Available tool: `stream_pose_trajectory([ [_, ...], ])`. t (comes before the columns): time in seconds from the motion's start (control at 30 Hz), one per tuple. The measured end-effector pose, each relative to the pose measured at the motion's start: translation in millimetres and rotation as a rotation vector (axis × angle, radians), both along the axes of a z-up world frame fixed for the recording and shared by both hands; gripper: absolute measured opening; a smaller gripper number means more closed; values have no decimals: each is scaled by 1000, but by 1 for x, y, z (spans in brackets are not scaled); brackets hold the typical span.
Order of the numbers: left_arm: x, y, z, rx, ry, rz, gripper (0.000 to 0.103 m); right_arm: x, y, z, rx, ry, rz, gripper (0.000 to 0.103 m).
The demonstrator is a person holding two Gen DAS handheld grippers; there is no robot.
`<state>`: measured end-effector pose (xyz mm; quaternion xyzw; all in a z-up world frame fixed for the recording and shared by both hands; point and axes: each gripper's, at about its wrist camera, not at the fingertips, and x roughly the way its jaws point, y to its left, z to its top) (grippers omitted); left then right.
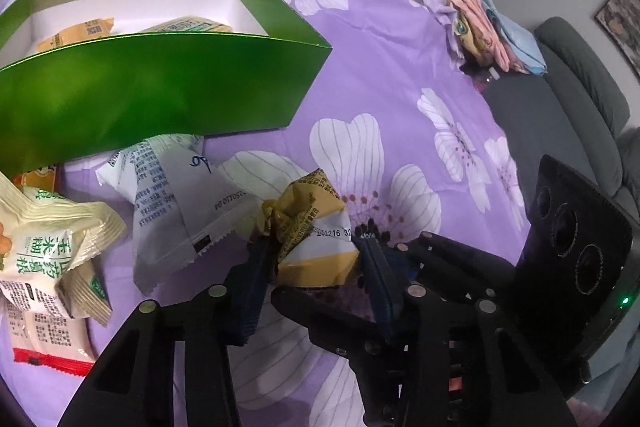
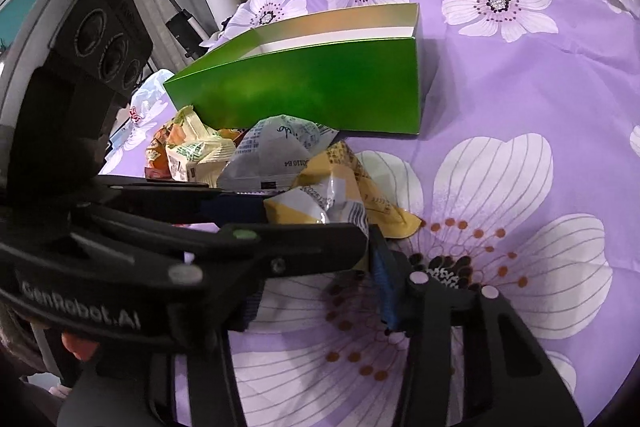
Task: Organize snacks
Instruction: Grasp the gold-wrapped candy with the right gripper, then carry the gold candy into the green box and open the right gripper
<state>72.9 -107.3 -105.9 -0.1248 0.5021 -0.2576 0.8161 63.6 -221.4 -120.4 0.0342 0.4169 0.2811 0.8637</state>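
Observation:
A crumpled yellow-and-white snack packet (image 1: 316,247) (image 2: 332,199) lies on the purple flowered cloth (image 1: 400,75), and my left gripper (image 1: 314,251) is shut on it, a blue pad pressing each side. In front of the open green box (image 1: 160,87) (image 2: 320,87) rests a grey-white packet (image 1: 176,211) (image 2: 276,151). My right gripper (image 2: 316,259) reaches in from the right, its camera housing (image 1: 572,247) close by. Its fingers interleave with the left gripper (image 2: 312,223) just below the packet. One right finger is hidden, so its grip is unclear.
Two packets (image 1: 188,27) lie inside the green box. Cream packets with green print (image 1: 52,239) (image 2: 192,151) and a red-edged one (image 1: 48,359) are piled at the left. Folded cloths (image 1: 480,15) sit at the table's far right edge, with a grey sofa (image 1: 580,87) beyond.

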Motion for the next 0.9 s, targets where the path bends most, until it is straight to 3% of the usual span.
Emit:
stream_pose_trajectory([
  [0.2, -8, -2, 9, 5, -27, -16, 42, -9, 2, 6, -9, -25, 3, 37],
  [0.9, -39, 3, 85, -10, -236, -10, 42, -42, 11, 80, -37, -214, 10, 37],
])
